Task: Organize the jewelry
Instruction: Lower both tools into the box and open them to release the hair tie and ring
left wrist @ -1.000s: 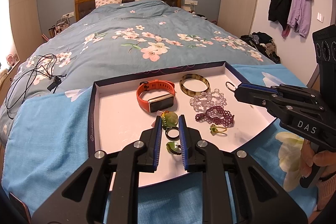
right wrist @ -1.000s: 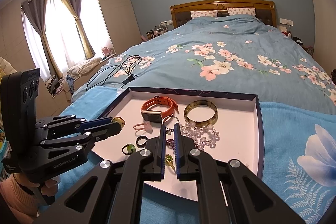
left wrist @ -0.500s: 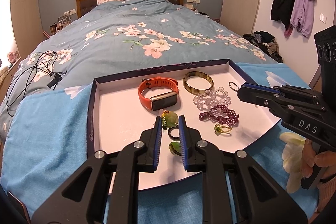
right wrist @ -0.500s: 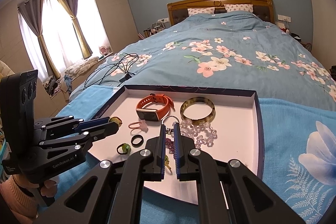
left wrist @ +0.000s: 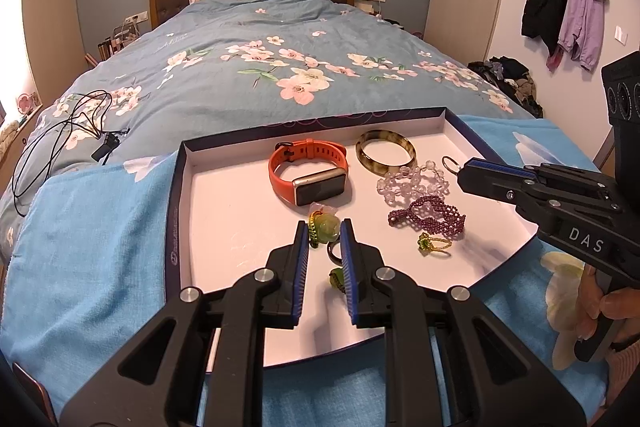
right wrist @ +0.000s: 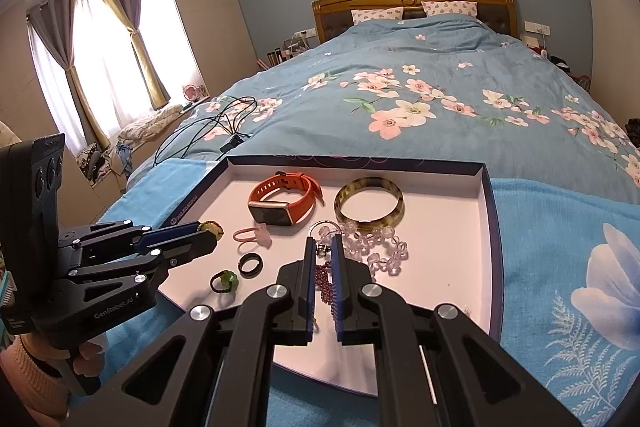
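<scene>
The left claw (left wrist: 325,231) hangs low over the near edge of the tray (left wrist: 224,203), clenched on a pale green pendant (left wrist: 326,226) that sits between its blue pads. The right wrist view shows the same piece pinched at its tip. Just under and behind those fingers lie a green bead ring (left wrist: 338,277) and a plain black ring (left wrist: 334,251), both loose on the tray floor.

The right claw (right wrist: 321,254) reaches in from the tray's right edge with its fingers nearly together. A silver ring (right wrist: 320,227) sits at its tip, apparently held by a small clasp, though the grip itself is partly hidden.

Toward the tray's right side lie a small yellow-green ring (left wrist: 434,243), a purple bead bracelet (left wrist: 428,217) and a clear crystal bracelet (left wrist: 412,179). The two bracelets touch each other. A pink ring (right wrist: 252,237) rests near the middle. At the far edge, the orange watch (left wrist: 308,175) and the tortoiseshell bangle (left wrist: 386,153) lie side by side. Beyond the tray, a black cable (left wrist: 60,131) trails over the floral bedspread.

Over the last second almost nothing has shifted. Both claws have drifted only slightly, each grip is unchanged, and every loose piece lies where it did. The sorting appears to be paused mid-carry, with two pieces in hand and neither set down. The bracelets and small rings look only loosely grouped, so most of the organizing seems to remain. The next release will need a bare patch, probably along the tray's left edge.
</scene>
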The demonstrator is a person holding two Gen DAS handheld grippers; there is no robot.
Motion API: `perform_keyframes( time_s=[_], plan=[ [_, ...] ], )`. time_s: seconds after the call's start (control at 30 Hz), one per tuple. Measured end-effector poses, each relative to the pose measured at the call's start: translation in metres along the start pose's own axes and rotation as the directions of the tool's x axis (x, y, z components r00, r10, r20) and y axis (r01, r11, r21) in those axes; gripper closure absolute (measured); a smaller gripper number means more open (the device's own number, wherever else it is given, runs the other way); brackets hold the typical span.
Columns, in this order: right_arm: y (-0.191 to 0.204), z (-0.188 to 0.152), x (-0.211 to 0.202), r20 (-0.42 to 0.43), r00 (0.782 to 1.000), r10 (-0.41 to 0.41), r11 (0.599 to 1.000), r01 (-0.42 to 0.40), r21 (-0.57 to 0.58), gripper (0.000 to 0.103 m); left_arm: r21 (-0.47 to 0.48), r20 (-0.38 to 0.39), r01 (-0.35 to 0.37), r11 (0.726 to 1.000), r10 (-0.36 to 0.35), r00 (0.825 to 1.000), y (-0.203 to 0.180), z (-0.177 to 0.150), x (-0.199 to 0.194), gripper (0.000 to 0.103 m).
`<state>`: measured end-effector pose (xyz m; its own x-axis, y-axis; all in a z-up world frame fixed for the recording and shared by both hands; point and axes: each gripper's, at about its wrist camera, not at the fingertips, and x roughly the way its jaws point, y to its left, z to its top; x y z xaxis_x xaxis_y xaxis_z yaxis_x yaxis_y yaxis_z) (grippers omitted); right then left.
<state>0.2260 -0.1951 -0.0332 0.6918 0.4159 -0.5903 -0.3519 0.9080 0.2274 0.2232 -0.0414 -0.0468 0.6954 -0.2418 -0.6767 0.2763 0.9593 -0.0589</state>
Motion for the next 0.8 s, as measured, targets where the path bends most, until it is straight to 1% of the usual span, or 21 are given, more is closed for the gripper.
perform_keyframes(
  time_s=[0.8],
  plan=[
    [0.001, -0.003, 0.017, -0.041, 0.999, -0.029, 1.000, 0.029, -0.009, 0.097, -0.005, -0.041, -0.024, 1.000, 0.023, 0.999, 0.000, -0.005, 0.022, 0.087]
  ],
)
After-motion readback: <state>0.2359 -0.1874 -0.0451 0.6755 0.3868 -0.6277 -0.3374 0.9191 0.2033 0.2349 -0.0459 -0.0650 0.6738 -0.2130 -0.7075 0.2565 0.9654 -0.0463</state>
